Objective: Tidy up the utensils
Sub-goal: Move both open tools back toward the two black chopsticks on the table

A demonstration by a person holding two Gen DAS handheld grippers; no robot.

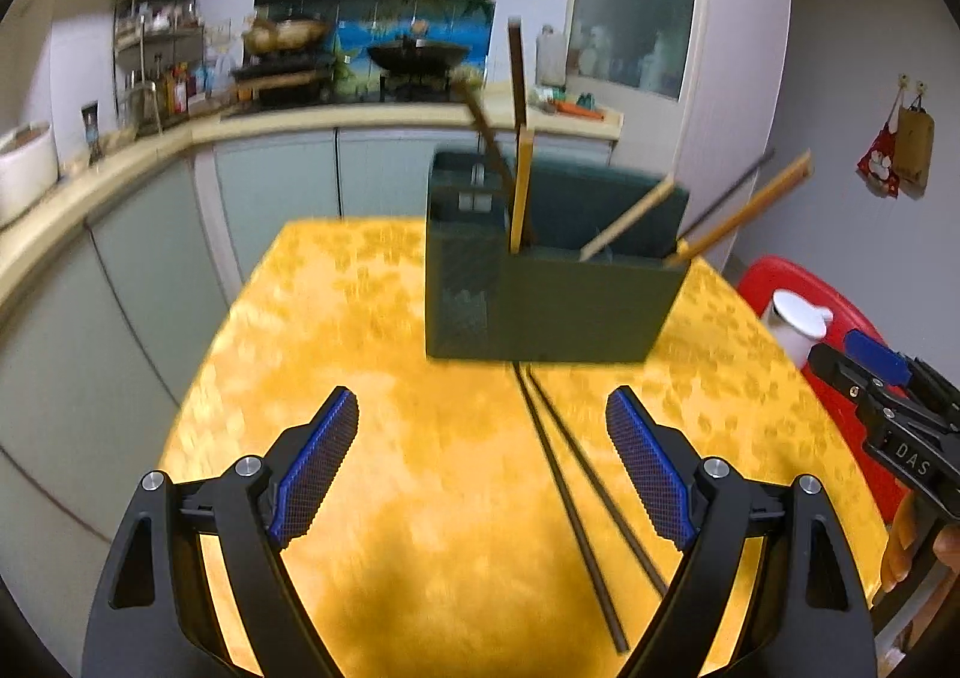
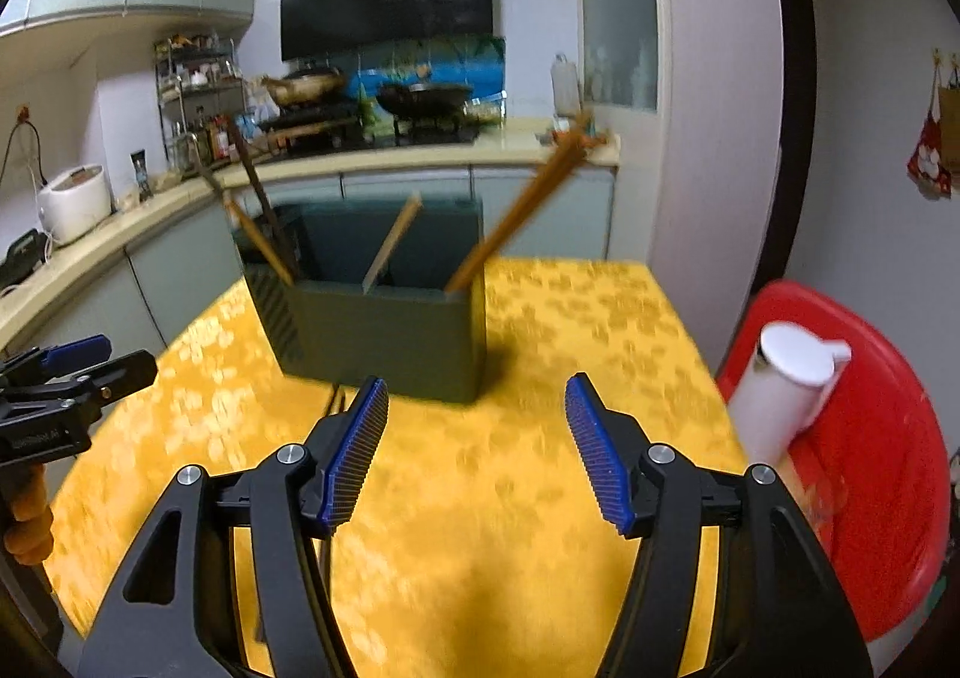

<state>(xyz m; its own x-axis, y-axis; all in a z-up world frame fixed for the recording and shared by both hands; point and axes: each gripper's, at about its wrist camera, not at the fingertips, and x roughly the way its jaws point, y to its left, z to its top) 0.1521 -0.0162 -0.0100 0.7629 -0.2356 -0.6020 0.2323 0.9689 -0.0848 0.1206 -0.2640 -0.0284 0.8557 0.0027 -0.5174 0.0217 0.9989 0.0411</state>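
**Two Chopsticks Left on the Cloth as the Holder Fills**

A home kitchen with pale cabinets, a dark range hood and woks on the stove frames a counter (image 1: 372,318) covered in a yellow patterned cloth. Toward its far side stands a dark green utensil holder (image 1: 540,306), divided into compartments, with several wooden and dark chopsticks already leaning out of it at different angles. Flat on the cloth in front of the holder lies a pair of dark chopsticks (image 1: 576,498), their far ends reaching the holder's base and their near ends running toward the left wrist camera.

The left gripper (image 1: 483,462) hovers above the cloth with its blue-padded fingers spread wide and nothing between them; the loose pair lies just inside its right finger. The right gripper (image 2: 477,450) is likewise spread apart and empty, aimed at the holder from the other side. A white lidded jug (image 2: 786,390) rests on a red plastic stool (image 2: 882,468) beside the counter.

The step in hand appears to be collecting the last loose pair. The next move calls for one gripper to come down over the thin sticks, pinch them against the soft cloth, and lift them into a compartment without knocking those already standing.

The letters "DAS" show on the right gripper's body in the left view; the lettering on the left gripper is too blurred to read.
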